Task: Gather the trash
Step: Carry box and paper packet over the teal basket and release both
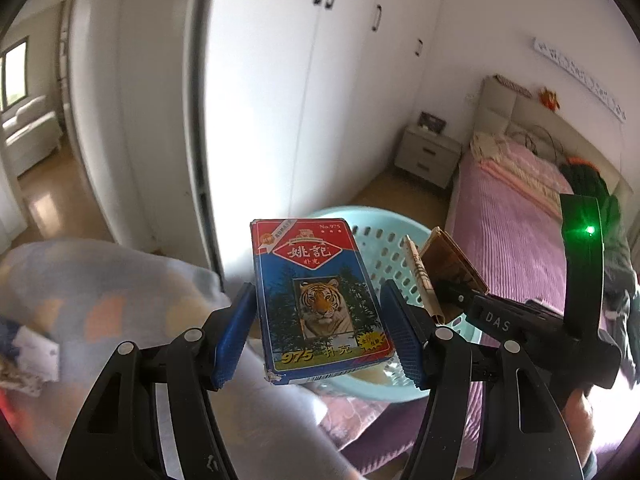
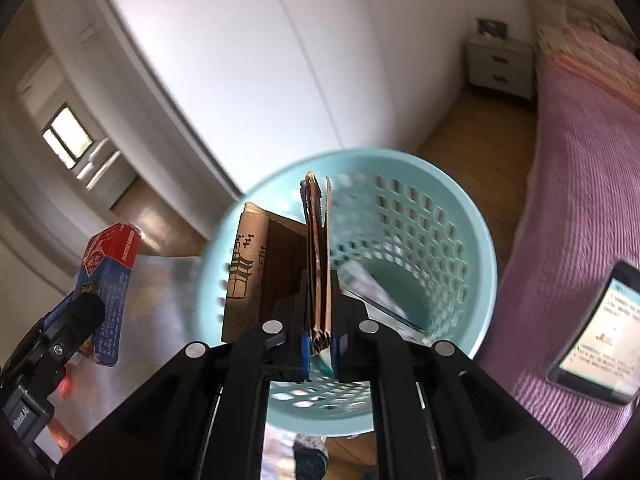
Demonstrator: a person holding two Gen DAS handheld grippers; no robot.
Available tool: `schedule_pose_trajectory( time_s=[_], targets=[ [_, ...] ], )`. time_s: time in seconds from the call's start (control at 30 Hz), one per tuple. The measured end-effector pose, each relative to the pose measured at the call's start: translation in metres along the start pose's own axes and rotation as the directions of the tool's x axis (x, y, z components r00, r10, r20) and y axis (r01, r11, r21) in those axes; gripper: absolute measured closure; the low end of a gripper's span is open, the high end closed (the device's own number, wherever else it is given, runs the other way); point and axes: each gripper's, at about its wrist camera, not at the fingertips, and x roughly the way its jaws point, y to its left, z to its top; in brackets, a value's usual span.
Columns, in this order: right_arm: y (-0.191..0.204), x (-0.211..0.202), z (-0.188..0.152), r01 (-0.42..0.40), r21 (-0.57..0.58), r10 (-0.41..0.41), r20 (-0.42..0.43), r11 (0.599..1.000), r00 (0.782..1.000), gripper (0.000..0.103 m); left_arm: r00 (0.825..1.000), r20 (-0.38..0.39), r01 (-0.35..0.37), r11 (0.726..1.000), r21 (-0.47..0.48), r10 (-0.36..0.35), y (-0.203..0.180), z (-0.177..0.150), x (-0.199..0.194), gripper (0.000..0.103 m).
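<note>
While the turquoise basket (image 2: 476, 240) already holds some scraps, both loads hang above it: the left tool (image 1: 318, 328) clamps the playing-card box (image 1: 320, 300), the right tool (image 2: 320, 344) pinches the flattened brown carton (image 2: 318, 248). Releasing both remains, I'd say.

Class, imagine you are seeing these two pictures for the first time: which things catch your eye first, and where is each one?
First comes the playing-card box with its tiger picture, clamped in the left gripper at the centre of the left wrist view. Next is the pale blue perforated basket directly beyond the right gripper, which pinches a flattened brown carton over its opening. The purple bedspread fills the right side.
</note>
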Motion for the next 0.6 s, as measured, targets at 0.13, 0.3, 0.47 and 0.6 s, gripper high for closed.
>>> schedule_pose_trajectory(
  time_s=[0.13,0.3,0.47,0.6],
  targets=[
    [-0.023,0.012,0.002,0.012,0.059,-0.011,-0.025,0.998,1.000,0.097,1.000,-0.023,0.005,1.000,0.010,-0.005,-0.007,0.001,0.023,0.042],
    [-0.026,0.010,0.001,0.021,0.073,-0.020,-0.022,0.997,1.000,0.096,1.000,-0.020,-0.010,1.000,0.025,0.011,-0.012,0.006,0.034,0.041],
    [-0.020,0.007,-0.003,0.021,0.066,-0.020,-0.022,0.998,1.000,0.092,1.000,-0.012,-0.006,1.000,0.029,0.006,-0.017,0.007,0.031,0.040],
    [-0.017,0.004,0.002,0.021,0.054,-0.020,-0.017,0.998,1.000,0.066,1.000,0.004,-0.003,1.000,0.027,0.003,-0.015,0.007,0.025,0.034]
  ],
)
